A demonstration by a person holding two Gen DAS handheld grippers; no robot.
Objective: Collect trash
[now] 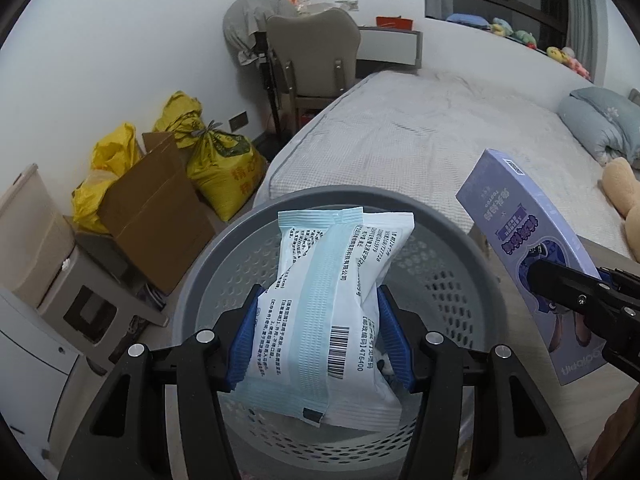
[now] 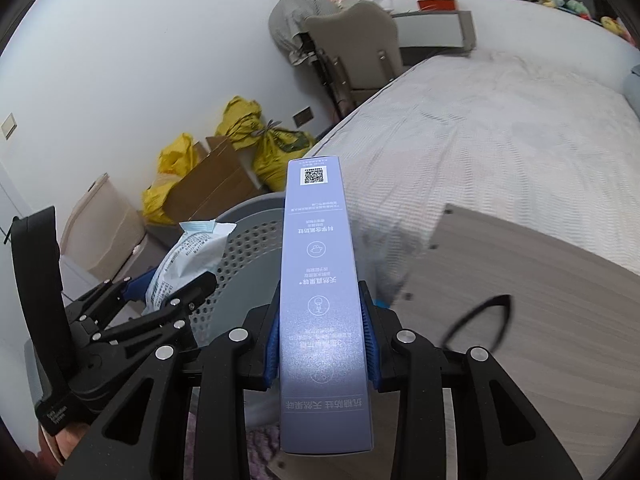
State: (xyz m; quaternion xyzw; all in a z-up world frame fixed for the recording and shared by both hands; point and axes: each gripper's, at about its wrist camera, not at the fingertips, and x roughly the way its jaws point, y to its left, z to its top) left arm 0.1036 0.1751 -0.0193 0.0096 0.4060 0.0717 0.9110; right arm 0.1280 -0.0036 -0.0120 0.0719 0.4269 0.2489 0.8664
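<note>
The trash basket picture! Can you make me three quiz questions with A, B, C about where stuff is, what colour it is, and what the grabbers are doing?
1. Where is the white and blue packet?
A. Held over the grey basket
B. Lying on the bed
C. Inside the cardboard box

2. What colour is the long carton?
A. Red
B. Purple
C. Green

3. What is the right gripper doing?
A. Hanging open and empty
B. Squeezing a yellow bag
C. Clamped on the carton

Answers: 1 A, the left gripper holds it above the basket's opening. 2 B, its sides are purple. 3 C, both blue pads press its sides.
</note>
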